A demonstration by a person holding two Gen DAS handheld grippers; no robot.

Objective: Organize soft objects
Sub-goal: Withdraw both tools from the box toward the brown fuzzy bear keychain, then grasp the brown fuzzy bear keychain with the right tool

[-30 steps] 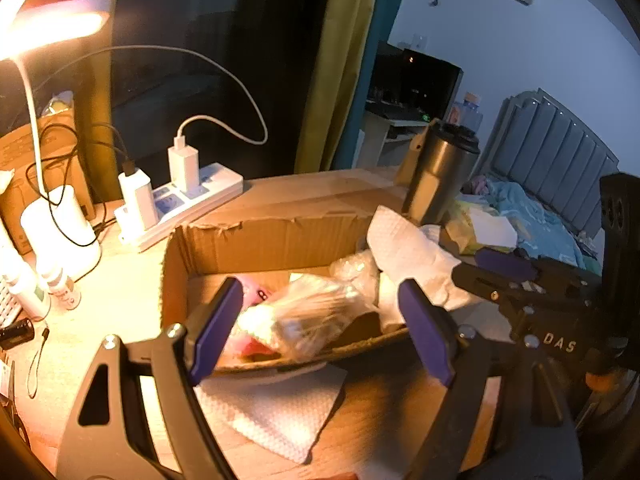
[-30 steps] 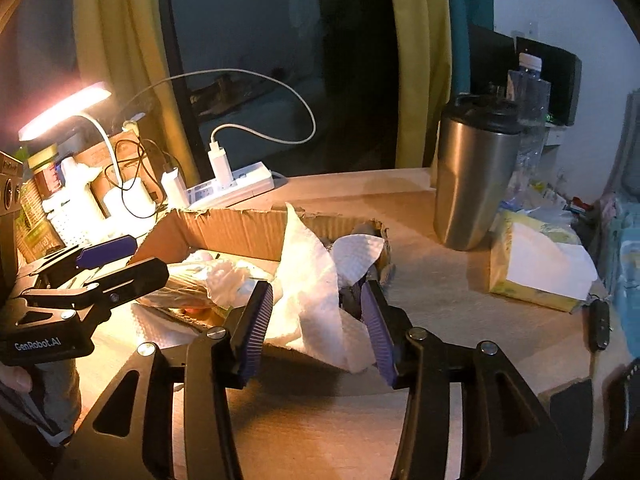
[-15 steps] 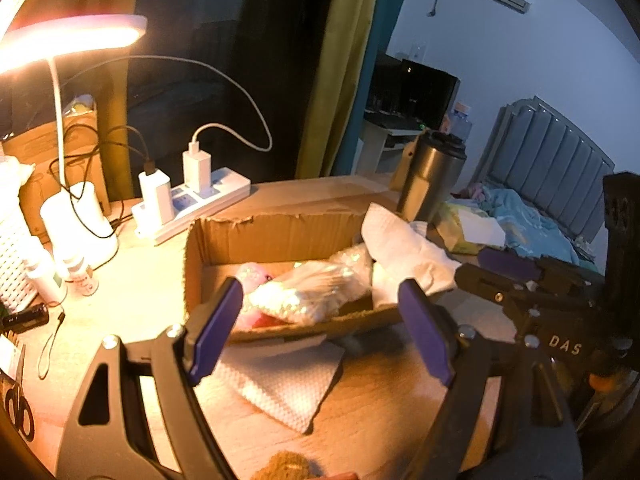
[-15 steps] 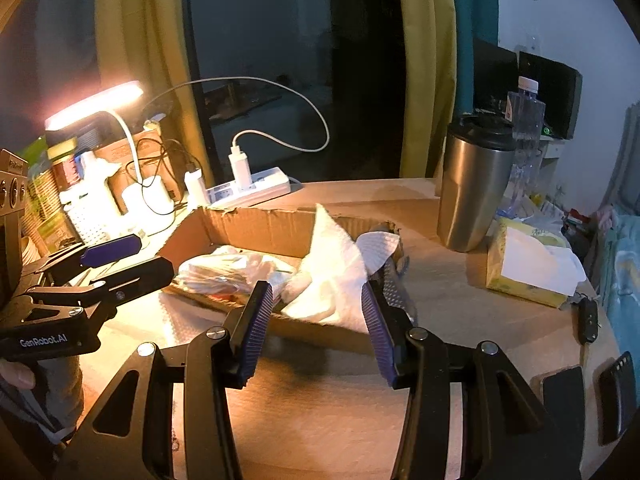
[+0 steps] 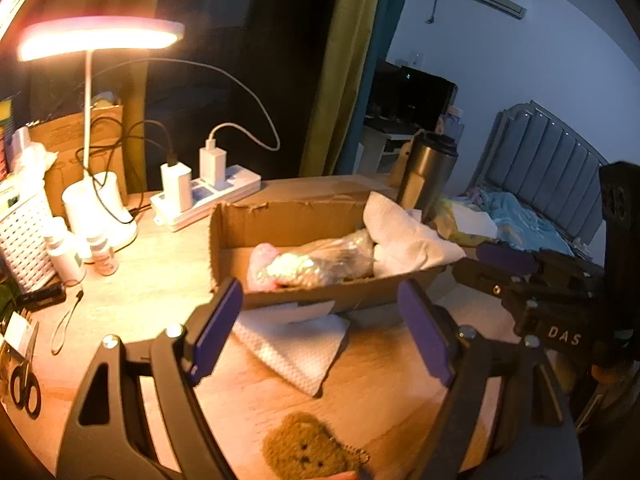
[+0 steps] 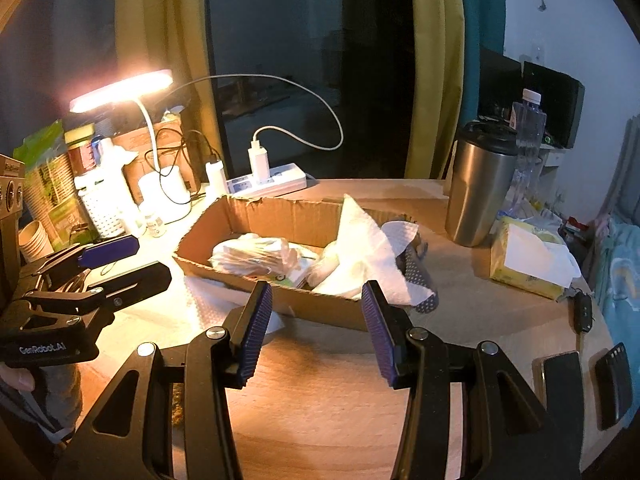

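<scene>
A shallow cardboard box (image 5: 296, 220) lies on the wooden desk. It holds a pink soft thing (image 5: 262, 256), a crinkled plastic bag (image 5: 320, 264) and a white paper towel (image 5: 404, 236) that drapes over its right end. A second white towel (image 5: 296, 344) lies flat in front of the box. A brown bear-shaped soft piece (image 5: 308, 452) rests near the desk's front edge. My left gripper (image 5: 320, 308) stands open and empty, short of the box. My right gripper (image 6: 316, 304) is also open and empty before the box (image 6: 288, 220), with a dark dotted cloth (image 6: 416, 276) at the box's right corner.
A lit desk lamp (image 5: 96, 36), a power strip (image 6: 268, 184) with chargers and small bottles (image 5: 64, 252) stand at the back left. A steel tumbler (image 6: 478, 192), a tissue pack (image 6: 528, 264), a key fob (image 6: 584, 312) and a phone (image 6: 560, 376) lie to the right. Scissors (image 5: 24, 388) lie far left.
Both grippers have drawn back from the box, which now looks smaller and farther off. The brown bear piece has come into the left wrist view. Neither jaw width has changed.
</scene>
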